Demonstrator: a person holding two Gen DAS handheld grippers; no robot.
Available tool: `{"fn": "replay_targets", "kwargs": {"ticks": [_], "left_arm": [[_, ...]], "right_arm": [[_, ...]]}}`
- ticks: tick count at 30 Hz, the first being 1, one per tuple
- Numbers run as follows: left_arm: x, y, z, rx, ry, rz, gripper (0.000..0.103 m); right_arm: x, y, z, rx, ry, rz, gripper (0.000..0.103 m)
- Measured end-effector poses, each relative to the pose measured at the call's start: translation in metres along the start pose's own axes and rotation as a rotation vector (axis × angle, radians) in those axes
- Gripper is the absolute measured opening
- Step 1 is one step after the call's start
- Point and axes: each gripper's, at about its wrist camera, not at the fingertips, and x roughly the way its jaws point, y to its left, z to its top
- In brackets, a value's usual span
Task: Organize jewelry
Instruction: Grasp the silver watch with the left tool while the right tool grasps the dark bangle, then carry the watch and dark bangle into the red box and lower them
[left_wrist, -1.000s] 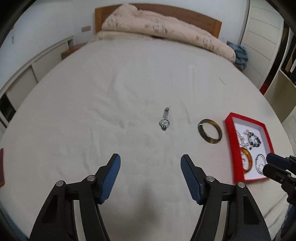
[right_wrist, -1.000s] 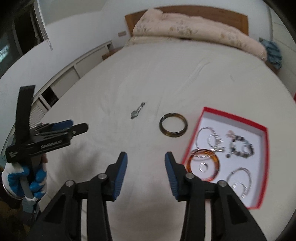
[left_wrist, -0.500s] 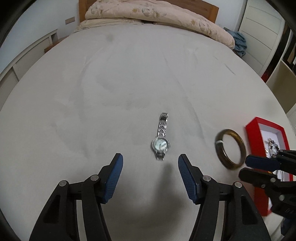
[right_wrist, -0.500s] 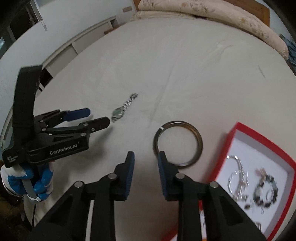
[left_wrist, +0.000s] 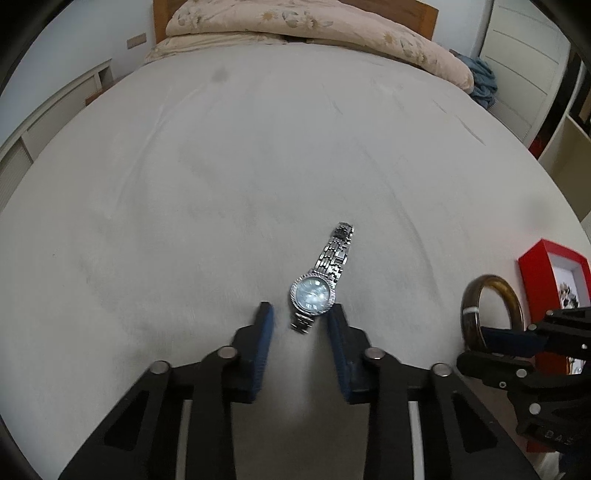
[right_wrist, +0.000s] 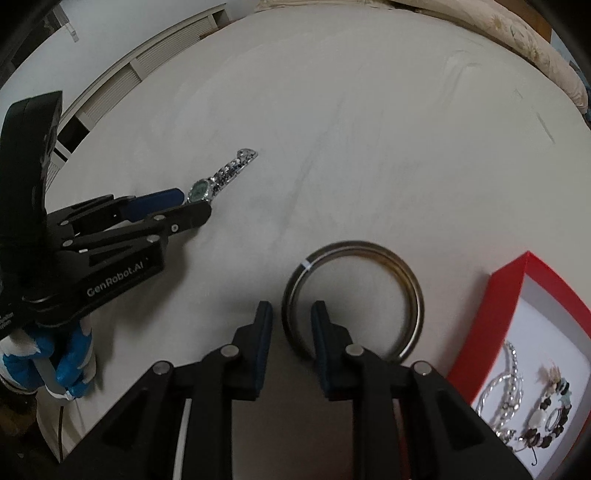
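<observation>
A silver watch (left_wrist: 314, 292) with a metal band lies flat on the pale bed sheet (left_wrist: 184, 184). My left gripper (left_wrist: 300, 317) points down at it. Its jaws are closing, and the near end of the watch band lies between them with a gap on the left side. In the right wrist view the left gripper (right_wrist: 194, 205) reaches the watch (right_wrist: 201, 188). A dark brown bangle (right_wrist: 413, 288) lies beside a red tray (right_wrist: 517, 273). My right gripper (right_wrist: 291, 312) straddles the bangle's left rim, its jaws closing but not touching it. The bangle (left_wrist: 491, 284) and right gripper (left_wrist: 471, 349) also show at the left wrist view's right edge.
The red tray (left_wrist: 546, 254) holds silver bracelets (right_wrist: 509, 373) and a beaded bracelet (right_wrist: 550, 424). A folded floral quilt (left_wrist: 295, 26) lies against the headboard, a blue cloth (left_wrist: 484, 81) beside it. Low white cabinets (right_wrist: 147, 62) run along the left. A blue-and-white gloved hand (right_wrist: 44, 365) holds the left gripper.
Both grippers came down and forward, the left onto the watch and the right onto the bangle. Both pairs of jaws narrowed a lot.
</observation>
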Motion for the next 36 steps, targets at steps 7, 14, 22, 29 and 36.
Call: {"fn": "replay_targets", "kwargs": {"ticks": [7, 14, 22, 29, 36], "left_arm": [[-0.007, 0.013, 0.001, -0.085, 0.006, -0.061, 0.011], [-0.014, 0.019, -0.003, -0.089, -0.011, -0.071, 0.011], [-0.04, 0.015, -0.001, -0.058, -0.066, -0.092, 0.008], [-0.074, 0.009, 0.005, -0.04, -0.114, -0.115, 0.008], [-0.115, -0.021, 0.013, 0.006, -0.17, -0.174, 0.008]], "right_arm": [[-0.011, -0.007, -0.005, 0.07, -0.046, 0.055, 0.008], [-0.021, 0.001, -0.011, 0.075, -0.069, 0.072, 0.008], [-0.053, -0.013, -0.01, 0.124, -0.151, 0.151, 0.008], [-0.108, -0.022, -0.015, 0.176, -0.254, 0.215, 0.008], [-0.17, -0.04, -0.033, 0.189, -0.346, 0.168, 0.008]]}}
